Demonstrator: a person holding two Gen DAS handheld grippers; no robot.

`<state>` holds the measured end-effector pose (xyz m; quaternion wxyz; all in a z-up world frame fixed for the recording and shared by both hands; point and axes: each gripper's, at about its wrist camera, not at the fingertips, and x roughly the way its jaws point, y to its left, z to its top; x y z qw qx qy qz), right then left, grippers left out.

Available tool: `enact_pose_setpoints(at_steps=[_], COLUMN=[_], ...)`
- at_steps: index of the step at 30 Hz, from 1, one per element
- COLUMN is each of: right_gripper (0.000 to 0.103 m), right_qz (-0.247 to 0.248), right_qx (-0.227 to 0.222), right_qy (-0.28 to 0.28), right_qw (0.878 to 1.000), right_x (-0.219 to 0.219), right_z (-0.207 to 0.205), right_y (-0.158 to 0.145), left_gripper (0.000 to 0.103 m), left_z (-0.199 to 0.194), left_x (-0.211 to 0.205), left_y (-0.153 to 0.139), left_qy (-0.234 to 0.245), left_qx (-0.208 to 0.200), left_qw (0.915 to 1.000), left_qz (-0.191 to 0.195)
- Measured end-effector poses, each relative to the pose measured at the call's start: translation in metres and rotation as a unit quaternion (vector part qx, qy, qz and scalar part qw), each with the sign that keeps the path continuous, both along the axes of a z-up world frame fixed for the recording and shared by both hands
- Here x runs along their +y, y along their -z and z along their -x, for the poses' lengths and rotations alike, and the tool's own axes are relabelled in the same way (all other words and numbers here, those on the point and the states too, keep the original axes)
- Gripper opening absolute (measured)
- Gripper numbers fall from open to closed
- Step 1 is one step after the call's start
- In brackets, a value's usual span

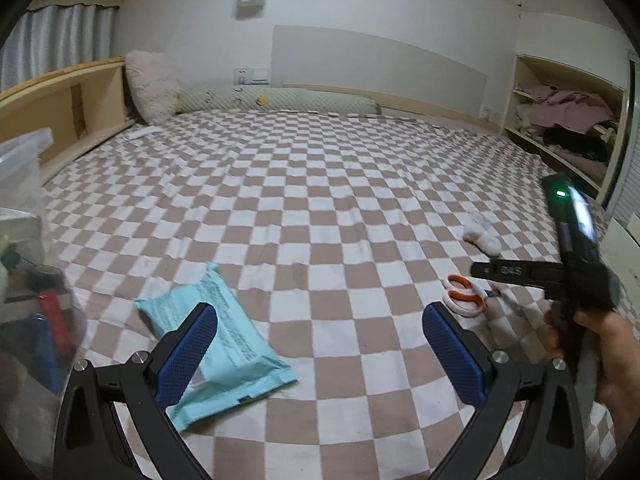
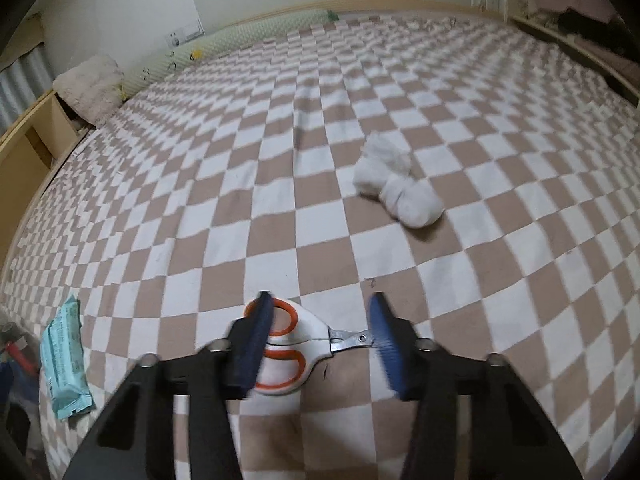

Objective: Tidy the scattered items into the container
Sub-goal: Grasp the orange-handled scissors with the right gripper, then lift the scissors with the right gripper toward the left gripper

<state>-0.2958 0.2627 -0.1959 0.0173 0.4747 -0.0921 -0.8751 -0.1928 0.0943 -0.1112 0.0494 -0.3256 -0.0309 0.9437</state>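
Observation:
A teal pack of wipes point(image 1: 240, 340) point(image 2: 66, 360) lies on the checked bedspread, and my left gripper point(image 1: 320, 312) hovers open over it, its left pad above the pack. White-and-orange scissors point(image 1: 464, 300) point(image 2: 312, 332) lie flat on the bed. My right gripper point(image 2: 320, 300) point(image 1: 496, 270), held by a hand point(image 1: 612, 356), hangs just above them with its jaws partly narrowed. One blue pad is over the handle rings, the other by the blade tips, and neither presses on them. A rolled white sock bundle point(image 1: 482, 236) point(image 2: 396, 188) lies beyond. The clear plastic container point(image 1: 24, 168) stands at the left edge.
The container holds a red item point(image 1: 54, 316) and other things blurred behind its wall. A fluffy pillow point(image 1: 150, 86) and a long bolster point(image 1: 280, 100) line the far wall. Wooden shelving point(image 1: 64, 104) runs along the left, and a shelf with clothes point(image 1: 568, 116) is on the right.

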Motion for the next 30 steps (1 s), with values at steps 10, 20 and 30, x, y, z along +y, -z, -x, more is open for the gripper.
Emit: enact_pose_setpoints(at_steps=[10,20,30], right_gripper=[0.028,0.028,0.028], right_qz=[0.027,0.044,0.052], right_qx=[-0.021,-0.032,-0.037], right_qy=[-0.034,-0.058,-0.048], right_qw=[0.999,0.997,0.997], right_x=[0.003,-0.005,-0.020], right_z=[-0.016,-0.056,-0.096], right_y=[0.015,0.013,0.015], left_gripper=[0.103,0.103,0.103], left_z=[-0.005,-0.014,-0.027], left_x=[0.018,0.015,0.020], left_y=[0.016,0.021,0.031], left_qy=[0.031,0.024,0.029], left_qx=[-0.024,-0.040,-0.061], left_qw=[0.9992,0.9987,0.9975], left_qz=[-0.014,-0.018,-0.022])
